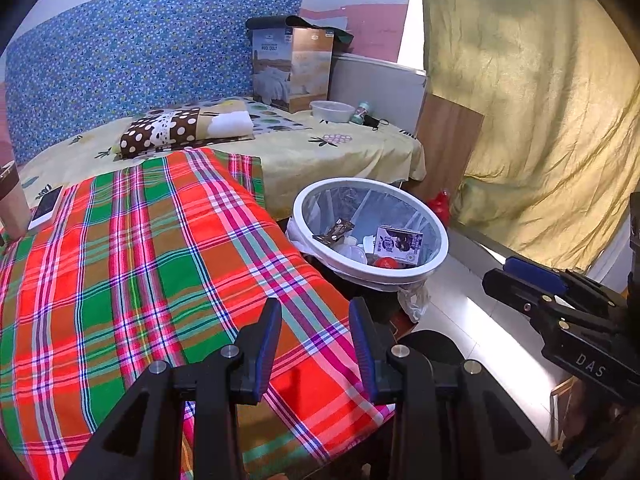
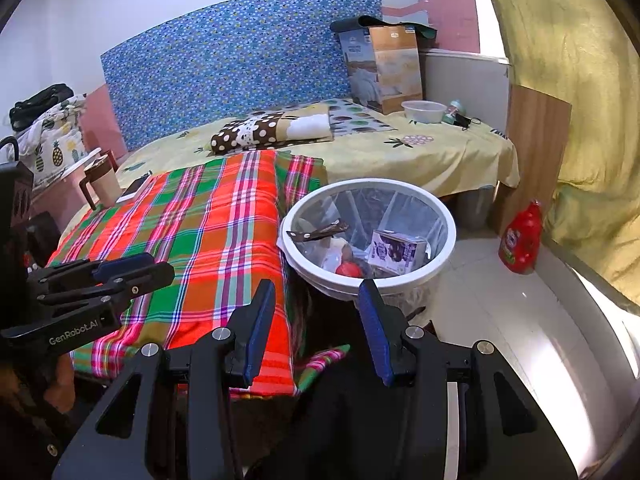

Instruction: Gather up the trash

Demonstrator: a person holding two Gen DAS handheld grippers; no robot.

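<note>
Both tongs, left gripper (image 1: 315,350) and right gripper (image 2: 320,330), are hanging open and empty, so I'm risking knocking the round white plastic-lined bin (image 2: 447,220) beside the red-and-green plaid cloth (image 1: 160,264).

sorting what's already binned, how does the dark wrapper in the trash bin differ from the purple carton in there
The dark brown flat wrapper lies high, propped at the white round trash bin's left rim; the purple and white printed carton sits lower, toward the right. The wrapper is thin and strip-like; the carton is boxy, with visible faces. The wrapper is dark with pale dots; the carton shows a printed picture. Both rest inside the clear liner on other trash.
</note>
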